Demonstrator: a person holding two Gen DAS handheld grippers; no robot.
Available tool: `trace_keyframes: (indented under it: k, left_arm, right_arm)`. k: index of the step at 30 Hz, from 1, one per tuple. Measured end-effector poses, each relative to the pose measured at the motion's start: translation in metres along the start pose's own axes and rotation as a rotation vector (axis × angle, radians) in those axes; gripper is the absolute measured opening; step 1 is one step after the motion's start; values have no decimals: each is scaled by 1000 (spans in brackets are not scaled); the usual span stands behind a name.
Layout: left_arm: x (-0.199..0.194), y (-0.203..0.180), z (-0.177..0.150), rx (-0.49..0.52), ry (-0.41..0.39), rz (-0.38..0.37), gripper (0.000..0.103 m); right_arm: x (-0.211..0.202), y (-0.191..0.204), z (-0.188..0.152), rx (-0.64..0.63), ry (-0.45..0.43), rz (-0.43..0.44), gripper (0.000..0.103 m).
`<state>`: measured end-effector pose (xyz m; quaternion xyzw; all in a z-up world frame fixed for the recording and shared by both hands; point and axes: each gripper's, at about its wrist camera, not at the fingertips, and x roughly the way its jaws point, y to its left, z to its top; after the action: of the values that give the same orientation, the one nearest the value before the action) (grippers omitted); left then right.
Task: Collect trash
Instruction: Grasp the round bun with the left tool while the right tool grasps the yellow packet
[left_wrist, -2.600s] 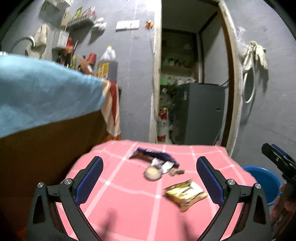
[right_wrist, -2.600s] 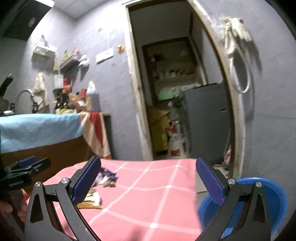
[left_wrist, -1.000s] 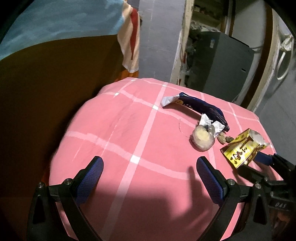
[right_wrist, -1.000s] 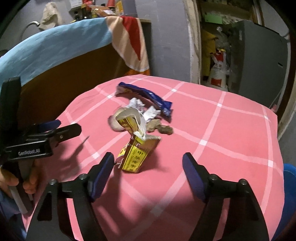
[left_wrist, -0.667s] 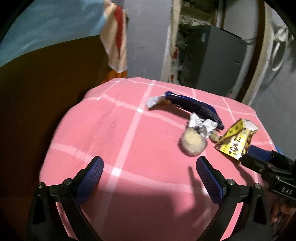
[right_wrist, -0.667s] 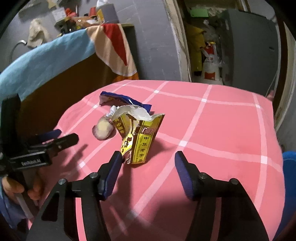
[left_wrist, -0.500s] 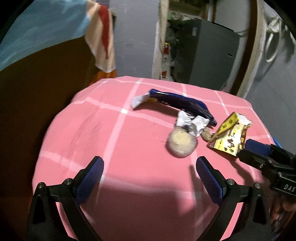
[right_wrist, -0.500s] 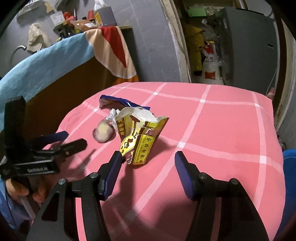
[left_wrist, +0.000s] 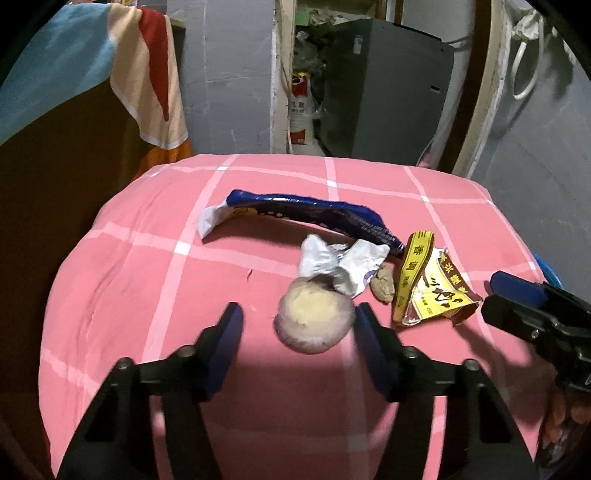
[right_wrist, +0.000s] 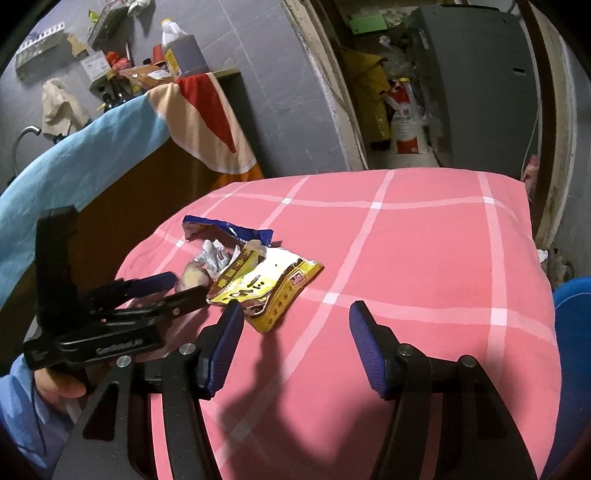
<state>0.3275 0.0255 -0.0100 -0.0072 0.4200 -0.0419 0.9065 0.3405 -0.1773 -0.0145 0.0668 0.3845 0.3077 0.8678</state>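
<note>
On the pink checked table (left_wrist: 118, 266), the left claw (left_wrist: 297, 326) stands parted around a round pale lump (left_wrist: 314, 319) (possibly food, its edges blurred), one pad at its side. The right claw (right_wrist: 295, 321) gapes empty just beside the yellow packet (right_wrist: 266, 286); a blue wrapper (left_wrist: 306, 216) and crumpled foil (left_wrist: 340, 266) lie behind.

Yellow packet (right_wrist: 266, 282) bears Chinese characters including "中"; other print is illegible.

black plastic left gripper (right_wrist: 177, 286) body with white lettering down the side, blue ribbed pads (left_wrist: 225, 341) on the fingers, silver screws at the joints, right gripper (right_wrist: 295, 347) same build, bare hand (right_wrist: 59, 384), light blue sleeve (right_wrist: 22, 413)
</note>
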Motion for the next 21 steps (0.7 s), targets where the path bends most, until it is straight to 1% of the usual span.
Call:
trace_keyframes:
  k: [2, 3, 8, 13, 16, 18, 21]
  left_arm:
    - [-1, -1, 0, 2, -5, -7, 37]
    - [-2, -1, -1, 0, -8, -13, 34]
    - [-10, 4, -5, -26, -12, -32, 32]
    - [-25, 14, -16, -56, -21, -28, 32]
    - [-29, 24, -19, -82, -27, -37, 32]
    - [-32, 32, -22, -108, -31, -52, 32]
    - [-34, 38, -22, -131, -36, -64, 32]
  right_arm:
    - [0, 1, 0, -4, -1, 3, 58]
    - [0, 1, 0, -7, -3, 4, 59]
    - [3, 6, 0, -20, 7, 2, 59]
    - [10, 17, 3, -54, 20, 0, 64]
    - [17, 27, 6, -83, 40, -13, 69]
    - [23, 33, 7, -98, 61, -21, 74]
    - [33, 40, 8, -112, 94, -38, 75]
